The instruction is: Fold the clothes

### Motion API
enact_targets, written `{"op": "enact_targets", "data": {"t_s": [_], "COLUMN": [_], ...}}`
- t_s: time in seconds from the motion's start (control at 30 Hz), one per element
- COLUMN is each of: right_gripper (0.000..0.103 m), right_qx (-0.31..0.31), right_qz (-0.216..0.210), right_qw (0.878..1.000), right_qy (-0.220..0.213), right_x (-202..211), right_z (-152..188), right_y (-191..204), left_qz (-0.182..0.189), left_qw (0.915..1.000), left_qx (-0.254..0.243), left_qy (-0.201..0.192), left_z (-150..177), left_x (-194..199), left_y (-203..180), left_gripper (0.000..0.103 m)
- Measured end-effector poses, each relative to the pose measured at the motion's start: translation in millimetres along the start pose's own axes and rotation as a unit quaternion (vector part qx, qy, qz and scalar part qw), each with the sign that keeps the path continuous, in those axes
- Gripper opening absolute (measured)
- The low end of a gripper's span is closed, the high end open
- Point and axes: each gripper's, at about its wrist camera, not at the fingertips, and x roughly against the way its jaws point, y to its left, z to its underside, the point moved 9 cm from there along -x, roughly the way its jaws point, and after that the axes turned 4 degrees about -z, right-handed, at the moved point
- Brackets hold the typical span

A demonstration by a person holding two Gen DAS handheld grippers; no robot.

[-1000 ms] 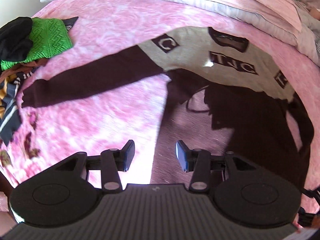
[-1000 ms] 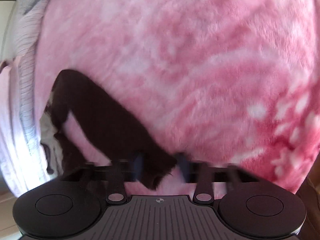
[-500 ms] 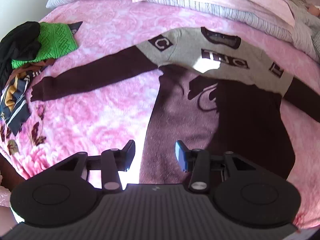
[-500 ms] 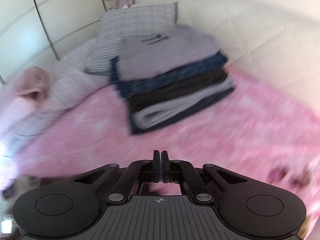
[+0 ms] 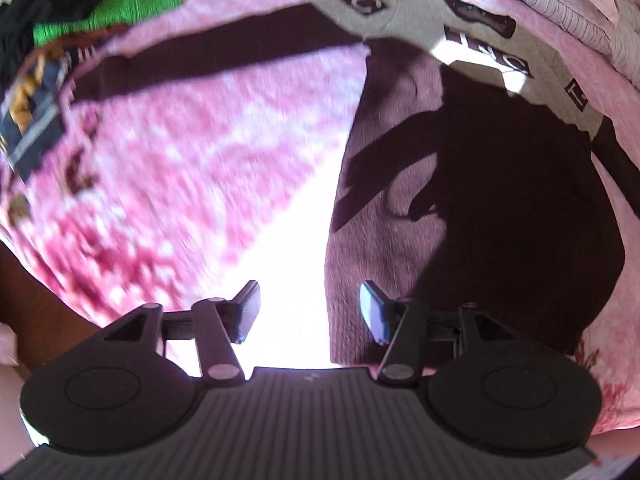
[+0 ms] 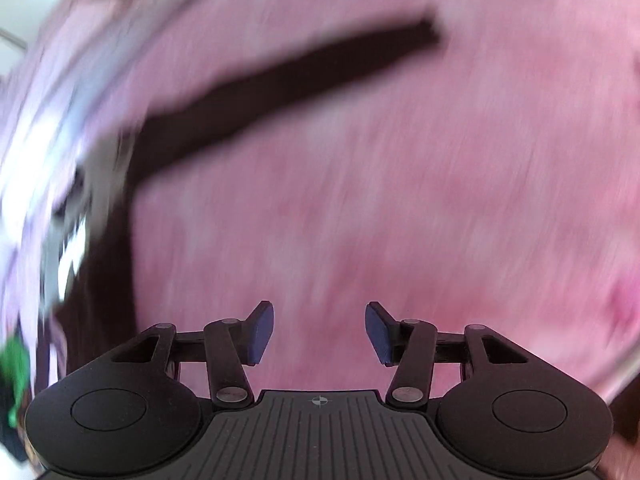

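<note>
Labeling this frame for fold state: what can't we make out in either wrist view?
- Sweater hem: left wrist view, hidden behind the left gripper body.
- Chest lettering: partly shadowed, glare-washed.
- Sleeve cuff detail: right wrist view, motion blur.
- Clothes pile: cut off at the frame edge.

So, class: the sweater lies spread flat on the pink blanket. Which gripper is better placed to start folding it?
Probably the left gripper: open, its jaws straddle the sweater hem edge. The right gripper, also open, has only blanket between its jaws.

Maroon-and-grey sweater (image 5: pixel 460 184) spread flat
</note>
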Motion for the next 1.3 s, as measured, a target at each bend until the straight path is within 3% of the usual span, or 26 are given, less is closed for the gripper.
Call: {"op": "enact_targets", "data": {"t_s": [0.13, 0.23, 0.3, 0.33, 0.4, 0.47, 0.57, 0.63, 0.73, 0.87, 0.97, 1.03, 1.17, 1.3], "right_gripper": [0.048, 0.048, 0.048, 0.048, 0.048, 0.048, 0.048, 0.048, 0.048, 0.048, 0.048, 0.003, 0.002, 0.001], "right_qx": [-0.020, -0.006, 0.002, 0.010, 0.040, 0.085, 0.142, 0.157, 0.134, 0.067, 0.026, 0.014, 0.081, 0.133], "right_qz": [-0.006, 0.004, 0.009, 0.010, 0.004, -0.011, -0.044, -0.067, -0.115, -0.152, -0.156, -0.167, -0.170, -0.128], "right_qw": [1.000, 1.000, 1.000, 0.999, 0.998, 0.996, 0.989, 0.985, 0.983, 0.983, 0.986, 0.983, 0.979, 0.981], "right_qy": [0.014, -0.005, -0.024, -0.031, -0.041, -0.040, -0.008, 0.016, 0.048, 0.081, 0.057, 0.075, 0.074, 0.066], "right_x": [-7, 3, 11, 15, 28, 26, 3, -16, -43, -76, -86, -90, -58, -6], "right_z": [38, 38, 43, 44, 55, 66, 91, 114, 144, 177, 182, 185, 165, 134], "right_y": [9, 10, 19, 22, 42, 65, 104, 124, 146, 161, 165, 171, 181, 148], "left_qz": [0.041, 0.061, 0.068, 0.081, 0.094, 0.063, 0.035, 0.019, 0.029, 0.018, 0.029, 0.036, 0.055, 0.115], "left_qw": [0.9987, 0.9964, 0.9959, 0.9957, 0.9954, 0.9973, 0.9980, 0.9983, 0.9985, 0.9976, 0.9980, 0.9980, 0.9972, 0.9908], "left_qx": [0.021, 0.035, 0.034, 0.024, 0.009, -0.013, 0.007, -0.005, -0.024, -0.062, -0.049, -0.045, -0.049, -0.071], "left_qy": [0.022, 0.048, 0.050, 0.037, 0.015, -0.036, -0.051, -0.055, -0.040, -0.028, -0.026, -0.025, -0.015, -0.006], "left_z": [16, 27, 28, 25, 14, -4, -28, -43, -53, -42, -33, -30, -32, -19], "left_x": [-29, -57, -68, -66, -52, -33, -30, -36, -49, -64, -67, -66, -57, -27], "left_y": [-9, -15, -19, -22, -19, 3, 55, 76, 66, 44, 51, 53, 57, 50], "left_gripper": [0.065, 0.061, 0.032, 0.005, 0.005, 0.007, 0.007, 0.008, 0.008, 0.008, 0.008, 0.008, 0.007, 0.006]}}
